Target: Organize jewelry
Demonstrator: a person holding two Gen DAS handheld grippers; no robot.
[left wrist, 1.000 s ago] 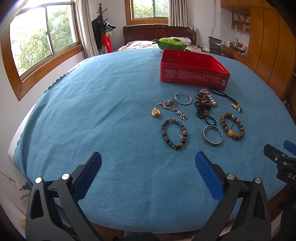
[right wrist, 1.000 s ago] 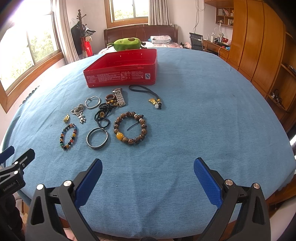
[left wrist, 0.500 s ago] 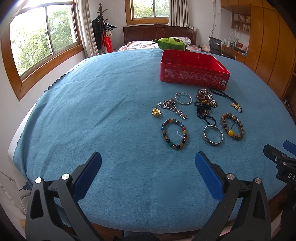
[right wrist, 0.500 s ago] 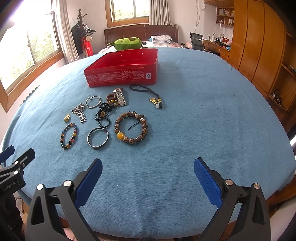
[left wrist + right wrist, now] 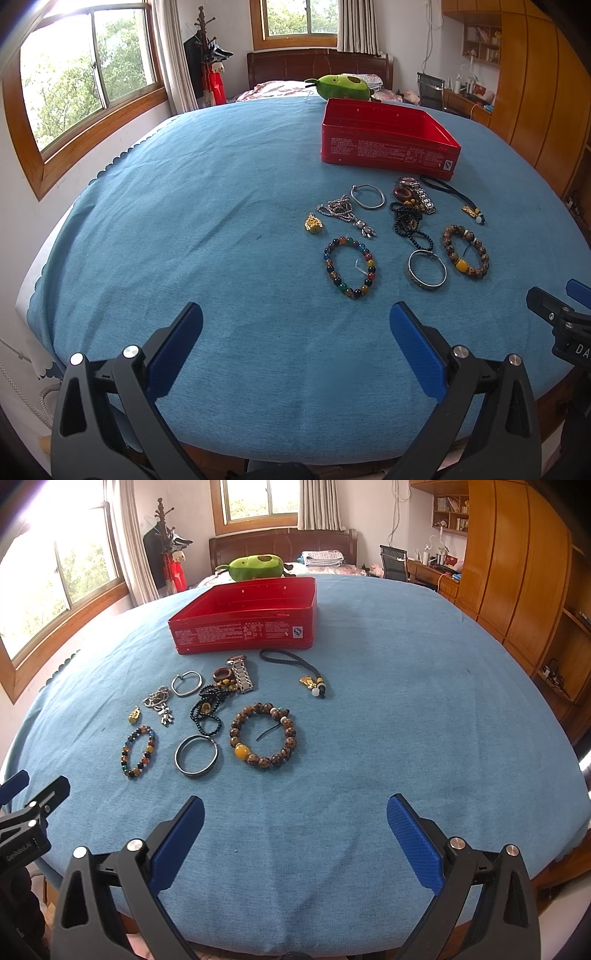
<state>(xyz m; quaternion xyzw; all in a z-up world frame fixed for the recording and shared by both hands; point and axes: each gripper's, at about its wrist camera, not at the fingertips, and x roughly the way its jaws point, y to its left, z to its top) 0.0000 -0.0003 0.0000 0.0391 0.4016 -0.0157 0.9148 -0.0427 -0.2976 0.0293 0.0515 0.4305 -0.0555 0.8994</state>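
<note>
While both grippers [image 5: 295, 325] [image 5: 295, 819] gape empty, jewelry [image 5: 207, 716] scattered before red tin [image 5: 243, 631], nothing between.

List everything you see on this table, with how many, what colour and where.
tin: one, red, open, far side of the jewelry
table cover: one, blue, under everything
bead bracelets: two, one brown, one multicoloured, nearest row
bangles: two, silver, one near, one farther back
black bead string: one, middle
watch: one, silver, by the tin
cord charm: one, black, rightmost
gold charm: one, leftmost
silver chain: one, beside the gold charm
plush toy: one, green, behind the tin
left tongs: open, empty
right tongs: open, empty
</note>
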